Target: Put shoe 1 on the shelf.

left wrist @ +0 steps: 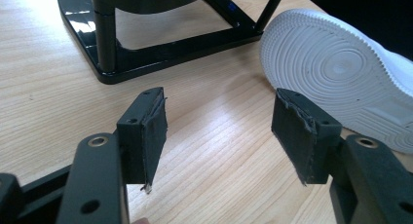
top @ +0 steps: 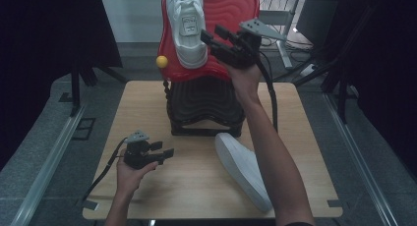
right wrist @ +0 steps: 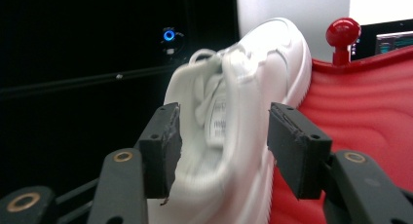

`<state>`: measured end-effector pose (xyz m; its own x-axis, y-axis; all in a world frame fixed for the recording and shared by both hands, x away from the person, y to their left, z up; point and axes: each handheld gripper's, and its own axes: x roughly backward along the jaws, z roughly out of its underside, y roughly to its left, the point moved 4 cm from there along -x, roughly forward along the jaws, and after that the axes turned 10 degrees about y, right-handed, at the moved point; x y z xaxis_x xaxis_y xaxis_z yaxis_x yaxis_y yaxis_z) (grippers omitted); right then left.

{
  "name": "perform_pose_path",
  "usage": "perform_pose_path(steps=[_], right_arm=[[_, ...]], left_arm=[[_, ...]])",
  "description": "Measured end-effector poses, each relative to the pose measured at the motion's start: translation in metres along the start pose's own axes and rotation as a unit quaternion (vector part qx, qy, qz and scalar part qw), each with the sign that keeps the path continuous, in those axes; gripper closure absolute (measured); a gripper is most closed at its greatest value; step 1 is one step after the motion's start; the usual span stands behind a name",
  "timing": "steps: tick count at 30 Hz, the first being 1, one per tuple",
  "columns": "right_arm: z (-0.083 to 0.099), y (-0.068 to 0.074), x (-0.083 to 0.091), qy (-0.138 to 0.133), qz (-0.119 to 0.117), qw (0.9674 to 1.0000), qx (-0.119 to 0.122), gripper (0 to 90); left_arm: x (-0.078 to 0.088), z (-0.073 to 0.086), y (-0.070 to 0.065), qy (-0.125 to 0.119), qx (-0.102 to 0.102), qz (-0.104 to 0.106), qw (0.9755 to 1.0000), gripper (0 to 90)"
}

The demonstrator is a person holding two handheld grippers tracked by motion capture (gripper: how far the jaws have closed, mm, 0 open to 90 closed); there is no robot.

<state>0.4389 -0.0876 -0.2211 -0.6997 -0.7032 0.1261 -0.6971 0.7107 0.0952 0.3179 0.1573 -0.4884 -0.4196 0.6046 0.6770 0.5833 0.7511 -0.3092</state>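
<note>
Right gripper [top: 212, 37] raised at the far side of the counter [top: 147, 96], jaws apart and aimed left at a white shoe [top: 186, 27] resting upright against the red pad [top: 236, 14] of a stand [top: 206, 108]. Seen along the right jaws, shoe [right wrist: 238, 112] just beyond and between them, heel nearest, pads not pressing it; red pad [right wrist: 360, 102] on the right, topped by a red knob [right wrist: 343, 33]. Yellow knob [top: 162, 62] at the pad's left edge. Left gripper [top: 164, 149] low at the near left, jaws apart with nothing between, pointing right over bare wood. Second white shoe [top: 243, 169] lying on its side at the near right of the counter, sole [left wrist: 341, 68] facing the left gripper, just beside the stand's black base [left wrist: 160, 53].
</note>
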Motion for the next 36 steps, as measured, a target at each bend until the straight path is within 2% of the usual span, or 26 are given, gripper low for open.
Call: perform_pose_path(steps=[4,7,8,10,11,13,19,33,36], right_arm=[[0.017,0.001,0.021,0.018,-0.008,0.9994,0.027,49.8],[0.027,0.002,0.031,0.028,-0.016,0.9988,0.036,51.0],[0.036,0.003,0.040,0.038,-0.017,0.9982,0.042,52.4],[0.040,0.003,0.044,0.041,-0.019,0.9978,0.049,53.5],[0.049,0.003,0.050,0.049,-0.021,0.9970,0.056,53.9],[0.054,0.003,0.053,0.053,-0.022,0.9967,0.058,54.3],[0.085,0.000,0.067,0.075,-0.037,0.9951,0.053,59.4],[0.129,-0.003,0.095,0.100,-0.044,0.9927,0.051,60.1],[0.143,-0.003,0.102,0.111,-0.046,0.9913,0.053,60.7]], left_arm=[[0.000,0.000,0.000,0.000,0.002,-0.002,1.0000,37.7],[-0.001,0.000,0.000,0.001,0.003,-0.001,1.0000,37.7],[-0.001,-0.001,0.000,0.000,0.002,0.006,1.0000,37.7],[-0.001,-0.001,0.000,-0.001,0.002,0.008,1.0000,37.7],[-0.002,-0.001,0.000,-0.001,0.003,0.007,1.0000,37.7],[-0.002,-0.001,0.000,0.000,0.003,0.005,1.0000,37.7],[0.001,-0.001,0.001,-0.002,0.003,0.003,1.0000,37.7],[0.000,-0.001,0.000,-0.001,0.004,0.001,1.0000,37.7],[0.000,-0.001,0.000,-0.001,0.004,0.000,1.0000,37.7]])
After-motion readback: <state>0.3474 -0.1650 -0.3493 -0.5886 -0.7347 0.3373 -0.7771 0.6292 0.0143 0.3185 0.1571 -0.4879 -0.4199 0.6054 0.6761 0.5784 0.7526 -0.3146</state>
